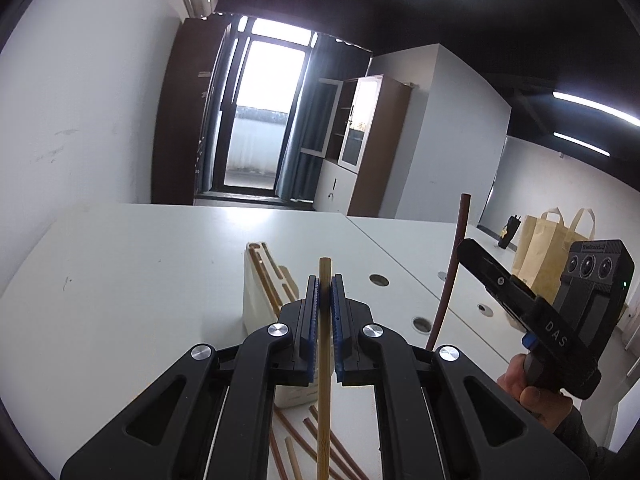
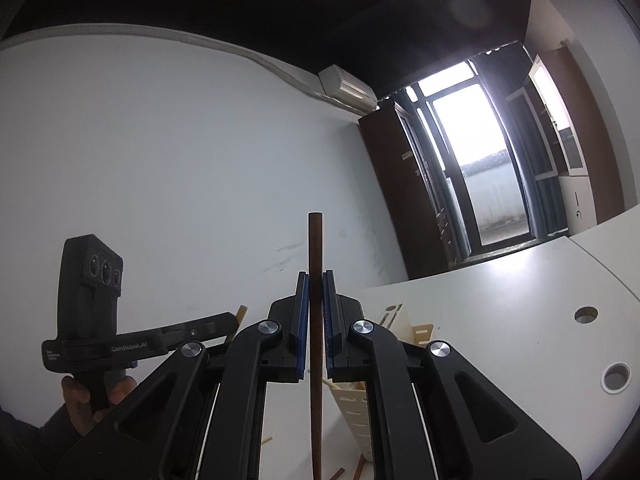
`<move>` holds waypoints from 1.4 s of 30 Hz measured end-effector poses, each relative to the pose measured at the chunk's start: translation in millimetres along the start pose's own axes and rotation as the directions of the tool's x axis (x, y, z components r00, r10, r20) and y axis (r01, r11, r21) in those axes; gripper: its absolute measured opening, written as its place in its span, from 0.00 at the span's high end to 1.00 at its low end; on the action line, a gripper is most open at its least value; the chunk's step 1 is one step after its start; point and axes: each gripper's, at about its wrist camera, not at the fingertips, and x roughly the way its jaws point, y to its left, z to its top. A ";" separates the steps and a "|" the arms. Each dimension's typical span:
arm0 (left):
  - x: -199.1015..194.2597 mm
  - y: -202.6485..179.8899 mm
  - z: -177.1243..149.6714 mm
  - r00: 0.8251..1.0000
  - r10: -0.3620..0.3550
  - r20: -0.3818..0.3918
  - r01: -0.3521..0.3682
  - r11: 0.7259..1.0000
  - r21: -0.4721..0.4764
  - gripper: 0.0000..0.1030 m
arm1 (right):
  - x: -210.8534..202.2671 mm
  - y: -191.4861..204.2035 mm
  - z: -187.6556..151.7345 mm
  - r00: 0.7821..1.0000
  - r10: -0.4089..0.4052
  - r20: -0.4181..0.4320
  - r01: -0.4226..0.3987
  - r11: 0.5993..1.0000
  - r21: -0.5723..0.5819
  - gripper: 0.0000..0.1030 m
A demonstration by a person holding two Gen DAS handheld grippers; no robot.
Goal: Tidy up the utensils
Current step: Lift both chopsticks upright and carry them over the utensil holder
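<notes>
Light chopstick [image 1: 324, 344]: pinched between the blue pads of the left gripper [image 1: 325, 304], roughly upright, with its top end just above the fingertips and most of its length hanging below. Dark chopstick [image 2: 315, 300]: clamped the same way in the right gripper [image 2: 316, 300], upright, with a longer stretch standing clear above the jaws. Both are held in the air over the white table [image 1: 140, 264]. In the left wrist view the dark chopstick [image 1: 452, 276] stands to the right of the light one, apart from it.

Cream slotted holder [image 1: 260, 296]: on the table just beyond the left gripper, a few sticks already leaning in it. The right wrist view shows the same holder [image 2: 404, 330] behind and below the right fingers. Loose chopsticks [image 1: 296, 444] lie scattered on the table near its base.

Risks, as judged:
- Each stick is gripped at one narrow point on a round shaft, so it may pivot or slide through the pads if tilted quickly.
- The lower tips are out of view of both cameras. A tip may catch the holder's rim or miss a slot.
- A hard push on the rim may tip the light holder and spill the sticks in it.
- The two grippers are near each other, and both heading for the holder could knock the sticks together.
- The scattered sticks below could be swept off the table by a low pass.
</notes>
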 end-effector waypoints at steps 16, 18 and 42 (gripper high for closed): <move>32.6 -24.4 86.6 0.975 -0.039 0.217 0.037 0.999 0.014 0.95 | 35.6 -17.9 43.2 0.997 -0.013 0.074 0.017 0.999 -0.045 0.93; 41.0 -28.3 92.6 0.972 -0.033 0.231 0.029 0.999 0.018 0.95 | 40.9 -23.9 45.3 0.997 -0.016 0.082 0.020 0.999 -0.045 0.93; 137.4 -12.6 90.2 0.959 0.167 0.228 -0.176 0.984 0.018 0.95 | 64.2 -45.7 4.6 0.995 -0.069 0.066 0.074 0.993 -0.091 0.93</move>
